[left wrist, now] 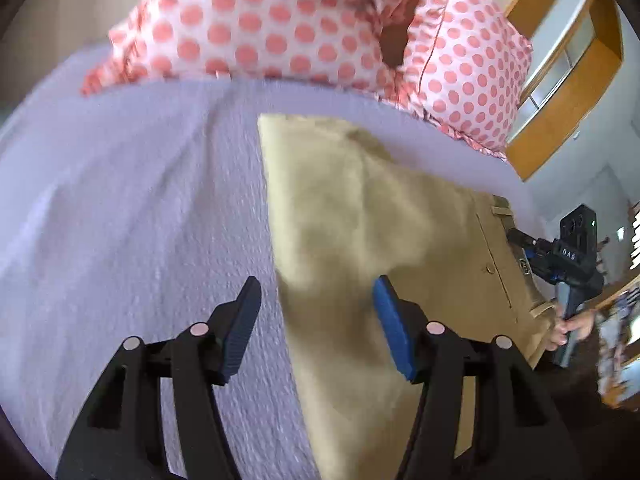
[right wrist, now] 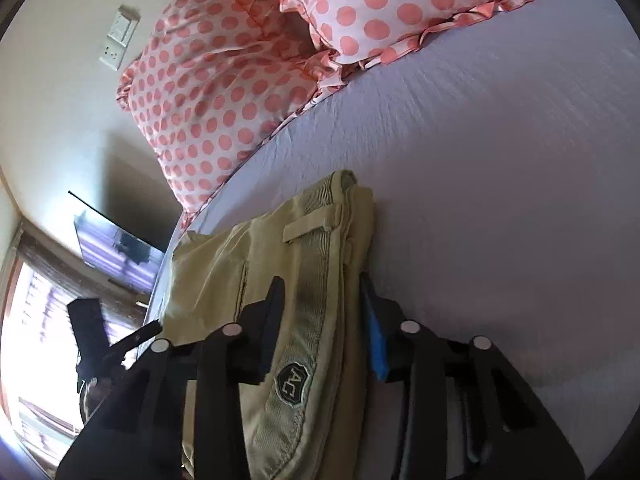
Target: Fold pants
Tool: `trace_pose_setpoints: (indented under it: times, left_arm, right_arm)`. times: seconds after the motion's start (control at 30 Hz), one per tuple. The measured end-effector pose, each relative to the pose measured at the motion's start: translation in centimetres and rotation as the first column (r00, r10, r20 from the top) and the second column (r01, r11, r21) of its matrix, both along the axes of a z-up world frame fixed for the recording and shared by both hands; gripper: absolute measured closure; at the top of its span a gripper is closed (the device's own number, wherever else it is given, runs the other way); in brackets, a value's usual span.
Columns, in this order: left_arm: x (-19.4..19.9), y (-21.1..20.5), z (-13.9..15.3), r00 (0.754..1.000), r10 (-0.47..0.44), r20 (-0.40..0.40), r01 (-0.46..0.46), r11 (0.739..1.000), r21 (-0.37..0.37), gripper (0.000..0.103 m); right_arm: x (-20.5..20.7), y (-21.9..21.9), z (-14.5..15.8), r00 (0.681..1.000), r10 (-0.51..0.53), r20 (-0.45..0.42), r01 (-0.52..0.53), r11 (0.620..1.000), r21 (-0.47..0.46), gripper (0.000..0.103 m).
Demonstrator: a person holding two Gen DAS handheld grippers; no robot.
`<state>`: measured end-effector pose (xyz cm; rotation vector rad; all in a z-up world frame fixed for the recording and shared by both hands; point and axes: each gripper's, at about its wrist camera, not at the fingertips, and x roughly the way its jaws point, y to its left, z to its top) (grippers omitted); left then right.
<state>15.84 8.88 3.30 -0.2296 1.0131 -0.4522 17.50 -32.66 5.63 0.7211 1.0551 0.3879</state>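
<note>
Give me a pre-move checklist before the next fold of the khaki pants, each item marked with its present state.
1. Left gripper open, nothing between its fingers: ok.
2. Right gripper astride the waistband, jaws apart: ok; grip not yet made.
3. Pants lying flat on the bedsheet: ok, slight rumples.
4. Pillows apart from the pants: ok.
5. Leg ends aligned: cannot tell, out of view.

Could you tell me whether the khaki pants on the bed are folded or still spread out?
Folded: the pants lie doubled, waistband layers stacked at one edge on the bed.
</note>
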Motion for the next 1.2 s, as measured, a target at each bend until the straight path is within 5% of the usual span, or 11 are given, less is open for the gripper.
trace_pose_setpoints:
  times: [0.13, 0.17, 0.23, 0.3, 0.4, 0.53, 0.73, 0.87, 1.0, 1.1, 1.2]
  left_arm:
    - [2.2, -1.4, -0.4, 0.995, -0.092, -0.048, 0.088, 0.993, -0.082, 0.032]
    - [2.6, -1.4, -0.5, 0.992, -0.108, -0.058, 0.101, 0.988, -0.114, 0.032]
    - [3.7, -0.9, -0.8, 0.991, -0.107, -0.081, 0.091, 0.979, -0.183, 0.042]
    - [4.9, -0.1, -1.8, 0.987, -0.089, -0.133, 0.052, 0.965, -0.257, 0.084]
    - [5.1, 0.6, -1.8, 0.986, -0.062, -0.152, 0.013, 0.952, -0.304, 0.093]
    - [5.7, -0.7, 1.5, 0.997, -0.047, -0.057, 0.035, 0.98, -0.196, 0.095]
    - [12.0, -3.0, 3.3, 0.997, 0.063, 0.04, -0.061, 0.997, -0.046, 0.093]
    - [15.5, -4.6, 0.1, 0.992, 0.122, -0.041, -0.116, 0.985, 0.126, 0.078]
    - [13.1, -4.1, 2.0, 0.989, 0.132, 0.07, -0.144, 0.969, 0.201, 0.076]
    - [9.9, -2.9, 4.3, 0.981, 0.127, 0.148, -0.143, 0.985, 0.101, 0.066]
    - [8.0, -3.6, 4.5, 0.99, 0.052, 0.132, -0.048, 0.998, -0.036, 0.053]
  right_arm:
    - [0.6, 0.3, -0.1, 0.999, 0.042, 0.001, -0.042, 0.999, 0.021, 0.065]
    - [0.7, 0.4, -0.3, 0.998, 0.055, -0.01, -0.055, 0.998, 0.03, 0.078]
    - [0.8, 0.2, -1.4, 0.995, 0.075, -0.061, -0.065, 0.987, 0.147, 0.09]
    - [0.7, -0.4, -1.7, 0.995, 0.065, -0.075, -0.047, 0.976, 0.212, 0.092]
    - [0.9, -0.4, -0.8, 0.996, 0.064, -0.057, -0.047, 0.965, 0.26, 0.094]
    - [3.3, 0.7, 2.6, 0.996, 0.088, 0.023, -0.091, 0.974, 0.21, 0.094]
    - [9.9, 1.0, 5.1, 0.994, 0.033, 0.1, -0.042, 0.995, 0.094, 0.094]
    - [13.7, 2.1, 0.9, 0.999, -0.02, -0.043, 0.016, 0.994, -0.111, 0.091]
    - [13.0, 1.5, 1.2, 0.997, -0.058, -0.058, 0.041, 0.967, -0.25, 0.074]
    - [11.0, 0.0, 4.2, 0.996, -0.079, 0.047, 0.085, 0.987, -0.137, 0.07]
    - [10.9, 0.9, 4.5, 0.999, -0.025, 0.039, 0.026, 0.999, -0.04, 0.048]
